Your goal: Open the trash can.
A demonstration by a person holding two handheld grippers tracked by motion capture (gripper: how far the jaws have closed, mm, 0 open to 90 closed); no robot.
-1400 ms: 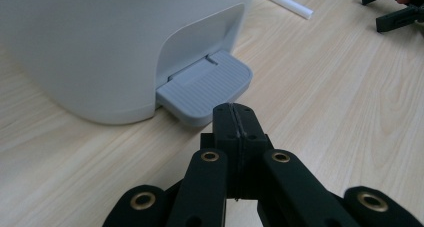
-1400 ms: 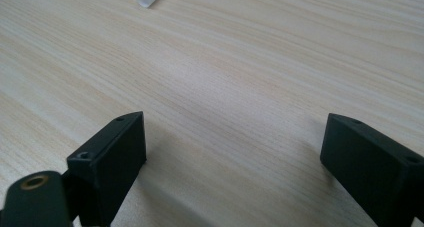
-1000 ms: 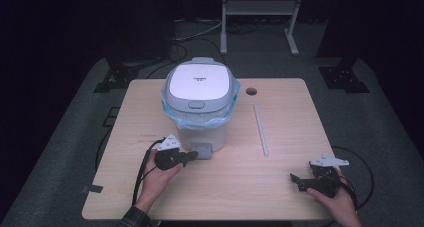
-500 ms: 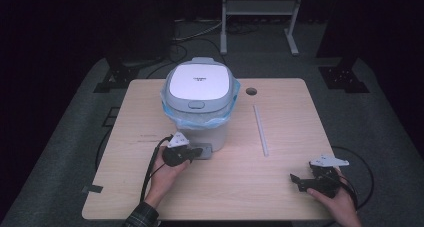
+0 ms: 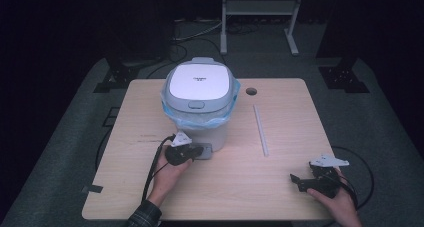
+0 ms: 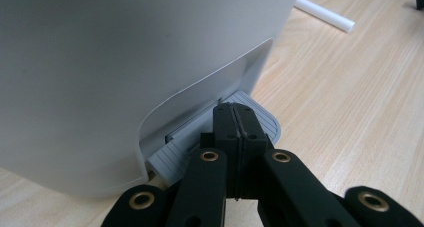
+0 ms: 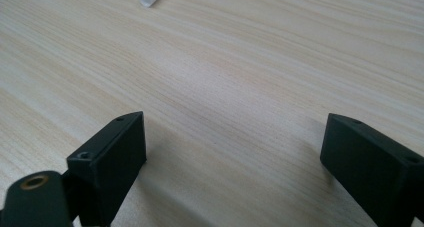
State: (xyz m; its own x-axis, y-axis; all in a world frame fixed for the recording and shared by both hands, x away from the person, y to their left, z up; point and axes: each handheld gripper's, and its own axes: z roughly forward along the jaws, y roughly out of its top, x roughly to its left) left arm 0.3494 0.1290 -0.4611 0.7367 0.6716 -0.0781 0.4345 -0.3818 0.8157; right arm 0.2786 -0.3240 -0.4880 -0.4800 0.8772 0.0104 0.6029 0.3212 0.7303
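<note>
My left gripper [image 5: 192, 152] is clenched with nothing between its jaws, the two black pads pressed flat together, and its tip sits on the ribbed grey pedal [image 6: 260, 118] that juts from the foot of the white bin [image 5: 200, 94]. That bin stands right in front of this tool, its curved wall rising just beyond the jaws, its grey-rimmed lid [image 5: 199, 81] down and a blue bag liner [image 5: 226, 114] bunched under the rim. My right gripper [image 5: 306, 181] rests low over the table [image 5: 280, 187], well apart from the bin, with its jaws spread wide and only bare wood between them. The table is pale wood with a fine straight grain; a thin white tube [image 5: 261, 130] lies on it ahead of my right tool, between it and the bin's side, and a round cable hole [image 5: 251, 91] sits beyond that near the far edge. Around the table the floor is grey carpet [image 5: 380, 122], the room past it is dark, and a light metal stand [image 5: 260, 9] rises behind the bin.
</note>
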